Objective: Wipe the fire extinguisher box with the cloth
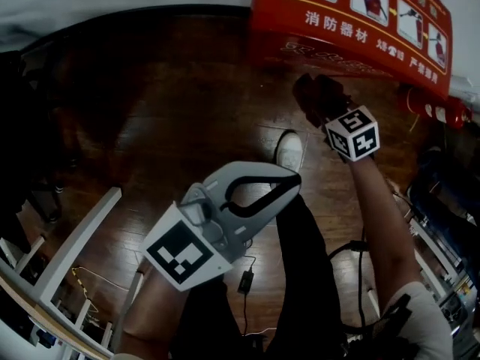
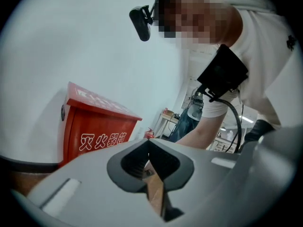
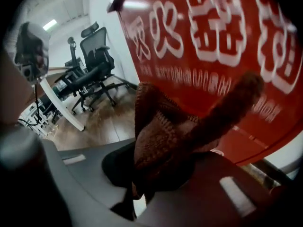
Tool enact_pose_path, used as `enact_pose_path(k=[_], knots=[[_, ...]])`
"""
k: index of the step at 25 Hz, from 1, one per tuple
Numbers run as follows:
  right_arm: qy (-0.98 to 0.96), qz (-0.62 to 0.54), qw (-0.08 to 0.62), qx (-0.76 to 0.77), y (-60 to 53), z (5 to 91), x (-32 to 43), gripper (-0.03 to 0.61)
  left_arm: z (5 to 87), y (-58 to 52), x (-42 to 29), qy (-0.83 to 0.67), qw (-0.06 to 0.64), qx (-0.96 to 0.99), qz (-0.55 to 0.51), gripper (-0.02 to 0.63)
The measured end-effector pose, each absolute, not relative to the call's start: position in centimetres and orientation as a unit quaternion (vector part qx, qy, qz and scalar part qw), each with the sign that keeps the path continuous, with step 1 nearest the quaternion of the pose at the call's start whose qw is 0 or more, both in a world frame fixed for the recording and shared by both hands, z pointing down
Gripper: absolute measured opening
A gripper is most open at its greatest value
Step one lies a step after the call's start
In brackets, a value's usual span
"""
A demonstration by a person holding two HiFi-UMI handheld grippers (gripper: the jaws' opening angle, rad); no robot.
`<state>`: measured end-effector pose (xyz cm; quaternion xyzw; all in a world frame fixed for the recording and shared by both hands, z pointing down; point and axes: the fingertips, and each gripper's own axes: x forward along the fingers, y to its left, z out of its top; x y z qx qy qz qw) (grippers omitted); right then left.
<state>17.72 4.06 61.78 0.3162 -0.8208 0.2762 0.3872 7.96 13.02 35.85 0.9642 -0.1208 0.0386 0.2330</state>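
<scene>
Gripping a brown knitted cloth, the right gripper has its fingers clenched on the lower folds, and the loose end rises across the frame toward the upper right. Red box sits in the upper right of the head view, standing on a dark wood floor; white characters and a pictogram strip run along its top. In the right gripper view the box's red face with large white characters fills the upper right, very close behind the cloth. Cloth looks pressed to that face or just off it; contact cannot be confirmed. In the head view the cloth is a dark bunch at the box's lower front edge, just above the right gripper's marker cube. Left gripper hangs at centre frame, well apart from the box, over the person's dark trousers. Its own view shows the fingers closed tip to tip with nothing between them, and the box at lower left, seen from farther back. A white shoe rests on the floor between the two grippers. A red extinguisher lies at the right edge, beside the box. Black office chairs stand at the upper left of the right gripper view. A white frame crosses the lower left of the head view.
</scene>
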Motion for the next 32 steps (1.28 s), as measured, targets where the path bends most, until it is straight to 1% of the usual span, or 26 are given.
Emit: enact_pose_path(k=[3,6,9,11,14,17,24,29,32], knots=[[-0.836,0.247,0.365,0.326,4.1,53.3,16.1,0.041,32.9,13.4,7.3,-0.117,0.228,0.966,0.033,-0.002],[-0.848,0.224,0.346,0.334,3.2,46.9,15.1,0.041,30.7,13.7,6.6,-0.111,0.217,0.969,0.034,-0.002],[-0.855,0.214,0.33,0.338,1.4,43.4,14.2,0.041,29.4,13.5,6.0,-0.116,0.212,0.97,0.028,-0.002],[-0.855,0.21,0.333,0.339,0.2,43.2,13.9,0.041,29.0,13.4,5.8,-0.118,0.211,0.97,0.024,-0.002],[-0.847,0.221,0.344,0.34,-0.8,45.6,13.7,0.041,29.4,13.5,5.4,-0.121,0.212,0.969,0.023,-0.002],[-0.838,0.234,0.356,0.342,-1.6,49.8,13.6,0.041,30.9,13.4,4.8,-0.129,0.216,0.967,0.024,-0.002],[-0.812,0.241,0.41,0.338,-2.8,62.9,13.0,0.041,36.5,13.0,2.9,-0.158,0.234,0.959,0.027,-0.002],[-0.792,0.27,0.426,0.344,-3.3,72.2,12.3,0.041,40.7,13.3,0.9,-0.188,0.248,0.95,0.02,-0.002],[-0.771,0.299,0.436,0.354,-3.4,76.3,12.6,0.041,42.8,13.5,-0.1,-0.205,0.26,0.943,0.012,-0.002]])
